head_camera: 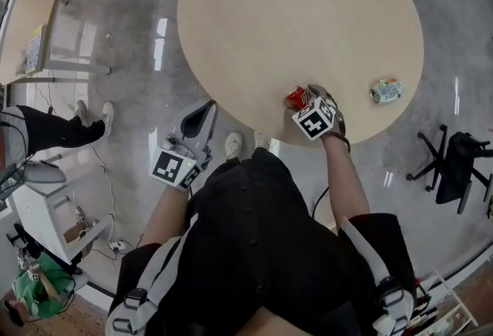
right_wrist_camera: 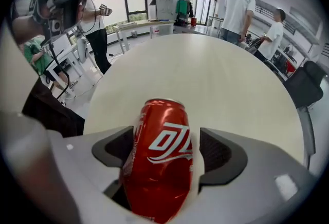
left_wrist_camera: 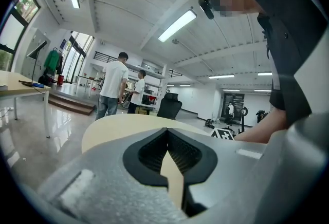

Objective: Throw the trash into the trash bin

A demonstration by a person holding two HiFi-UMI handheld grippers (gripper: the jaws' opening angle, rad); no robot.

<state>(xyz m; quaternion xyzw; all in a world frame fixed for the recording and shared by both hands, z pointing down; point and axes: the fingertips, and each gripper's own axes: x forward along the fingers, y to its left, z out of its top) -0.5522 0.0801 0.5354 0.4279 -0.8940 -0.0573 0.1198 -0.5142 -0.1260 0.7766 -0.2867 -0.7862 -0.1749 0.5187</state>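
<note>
A red soda can [head_camera: 296,98] lies on the round pale wooden table [head_camera: 308,11] near its front edge. My right gripper [head_camera: 303,99] points steeply down over it, open, with the red can [right_wrist_camera: 159,156] between the jaws; a strip of table shows between the can and the right pad. A second, crushed pale can [head_camera: 387,90] lies further right on the table. My left gripper [head_camera: 200,119] hangs below the table's edge on the left, off the table, its jaws [left_wrist_camera: 167,131] shut and empty.
A black office chair [head_camera: 454,161] stands to the right of the table. On the left are a person's legs [head_camera: 58,132], a white cart [head_camera: 46,211] and a long desk [head_camera: 31,11]. Two people [right_wrist_camera: 241,4] stand beyond the table. No bin shows.
</note>
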